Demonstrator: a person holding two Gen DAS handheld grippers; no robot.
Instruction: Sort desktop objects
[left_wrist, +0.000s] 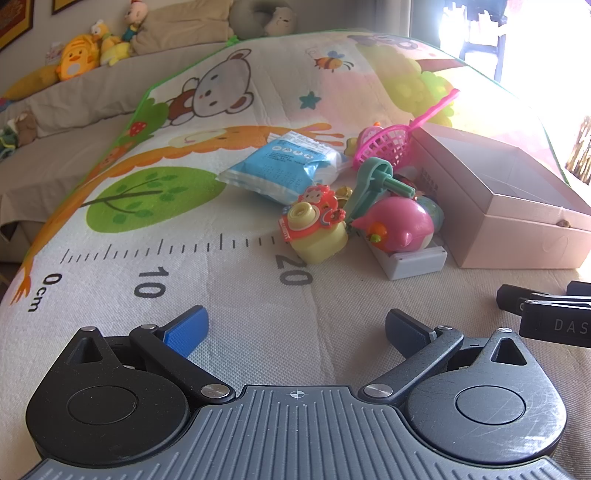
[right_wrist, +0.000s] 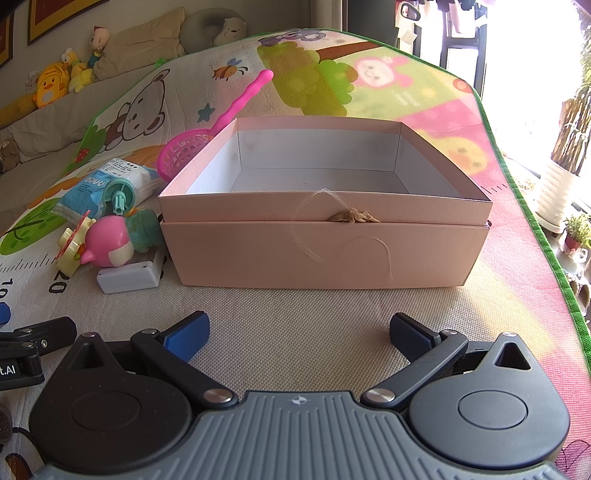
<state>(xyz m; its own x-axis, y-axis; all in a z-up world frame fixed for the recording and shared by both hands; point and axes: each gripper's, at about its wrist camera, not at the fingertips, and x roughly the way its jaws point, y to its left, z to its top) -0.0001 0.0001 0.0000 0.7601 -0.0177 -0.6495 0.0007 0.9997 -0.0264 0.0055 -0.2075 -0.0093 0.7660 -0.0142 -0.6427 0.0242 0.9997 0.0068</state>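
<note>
A pile of small objects lies on a cartoon play mat: a blue-white packet (left_wrist: 284, 166), a yellow toy camera (left_wrist: 316, 229), a pink bird toy (left_wrist: 400, 223), a green plastic tool (left_wrist: 373, 184), a pink net scoop (left_wrist: 391, 142) and a grey case (left_wrist: 413, 260). An open pink box (right_wrist: 325, 251), empty inside, stands right of the pile. My left gripper (left_wrist: 295, 332) is open and empty, short of the pile. My right gripper (right_wrist: 297, 336) is open and empty, in front of the box. The pile also shows in the right wrist view (right_wrist: 110, 236).
The mat (left_wrist: 221, 295) has a printed ruler and covers a raised surface. Its green edge (right_wrist: 535, 221) drops off on the right. Plush toys (left_wrist: 79, 55) and cushions line a sofa behind. The right gripper's body (left_wrist: 546, 314) shows at the left view's right side.
</note>
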